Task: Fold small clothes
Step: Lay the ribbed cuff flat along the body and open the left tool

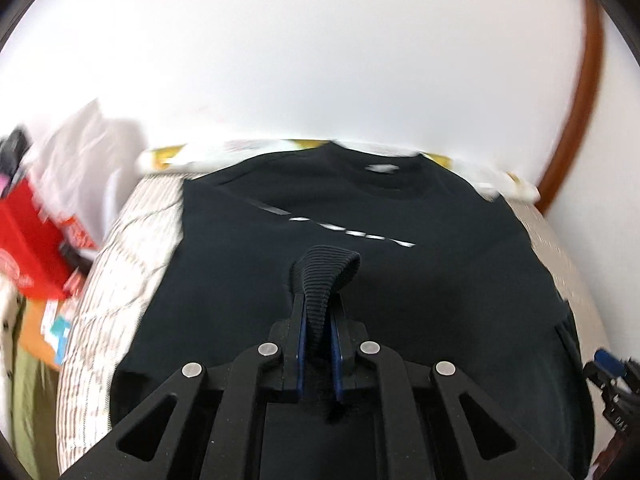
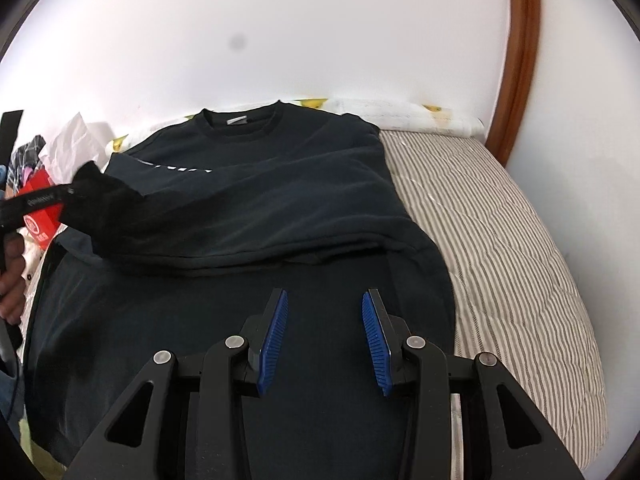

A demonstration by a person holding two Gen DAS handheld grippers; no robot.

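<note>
A dark navy sweatshirt lies face up on the bed, collar toward the wall and white lettering across its chest. My left gripper is shut on the ribbed cuff of one sleeve, and the cuff loops up out of the fingertips. In the right wrist view that gripper is at the left, a person's hand behind it, with the sleeve drawn across the shirt's front. My right gripper is open above the lower half of the shirt, its blue pads bare.
A striped quilt covers the bed and shows to the right of the shirt. A white cloth with yellow print runs along the white wall. A red box and white bags crowd the left side. A wooden frame curves up at the right.
</note>
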